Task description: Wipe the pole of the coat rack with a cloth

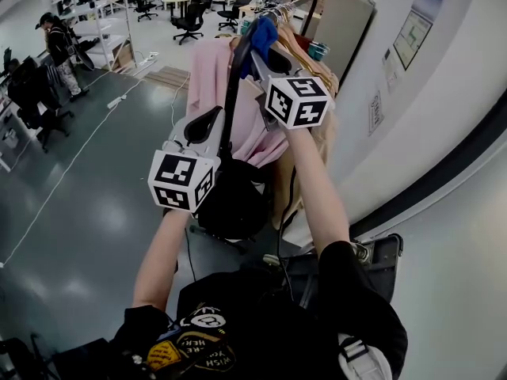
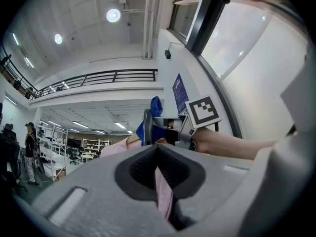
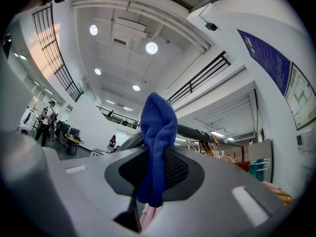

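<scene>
The coat rack's black pole [image 1: 232, 93] rises beside a hanging pink garment [image 1: 210, 74]. My right gripper [image 1: 258, 47] is shut on a blue cloth [image 1: 263, 32] at the top of the pole. In the right gripper view the cloth [image 3: 157, 142] hangs down between the pads, with the rack's rail [image 3: 195, 133] just behind it. Lower down, left of the pole, my left gripper [image 1: 209, 123] has its jaws together at the tips [image 2: 157, 149]. Pink fabric [image 2: 164, 194] shows in the slit between them; I cannot tell if it is pinched. That view also shows the pole [image 2: 147, 127] and cloth [image 2: 155, 107].
Hangers [image 3: 213, 144] with more clothes crowd the rail to the right. A white wall [image 1: 412, 133] runs close on the right, and a black case [image 1: 382, 258] lies by it. A dark bag [image 1: 234, 204] hangs low on the rack. Office chairs [image 1: 190, 22] and a standing person [image 1: 59, 50] are far off.
</scene>
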The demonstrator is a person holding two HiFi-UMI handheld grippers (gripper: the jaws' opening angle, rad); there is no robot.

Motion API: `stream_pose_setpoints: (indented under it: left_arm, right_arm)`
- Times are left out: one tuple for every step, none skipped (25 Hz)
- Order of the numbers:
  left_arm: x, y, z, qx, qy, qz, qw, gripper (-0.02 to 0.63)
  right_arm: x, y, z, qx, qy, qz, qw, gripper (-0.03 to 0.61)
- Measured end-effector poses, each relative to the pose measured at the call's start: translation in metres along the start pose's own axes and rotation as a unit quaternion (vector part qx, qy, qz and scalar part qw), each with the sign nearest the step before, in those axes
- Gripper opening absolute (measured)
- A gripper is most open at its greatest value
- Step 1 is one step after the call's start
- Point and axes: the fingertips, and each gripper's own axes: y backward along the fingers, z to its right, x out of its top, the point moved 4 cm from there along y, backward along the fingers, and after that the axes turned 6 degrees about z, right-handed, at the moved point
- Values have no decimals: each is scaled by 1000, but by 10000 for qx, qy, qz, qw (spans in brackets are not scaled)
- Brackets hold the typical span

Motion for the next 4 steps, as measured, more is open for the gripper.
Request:
stream_pose_setpoints:
  left_arm:
    - [1,0,0,-16,13,4,10000,2]
    - [1,-1,-1,-33,28,7,10000,2]
    - [1,-1,-1,-49,45,9,10000,0]
    - [2,-2,-2,-65,61,12,10000,1]
  right_arm:
    - [0,0,0,-2,14,0,10000,69]
    - [1,-1,0,-5,26,-1,10000,69]
    - [1,-1,0,-7,36,-4,10000,69]
    - [1,-2,0,-10,45,-7,10000,69]
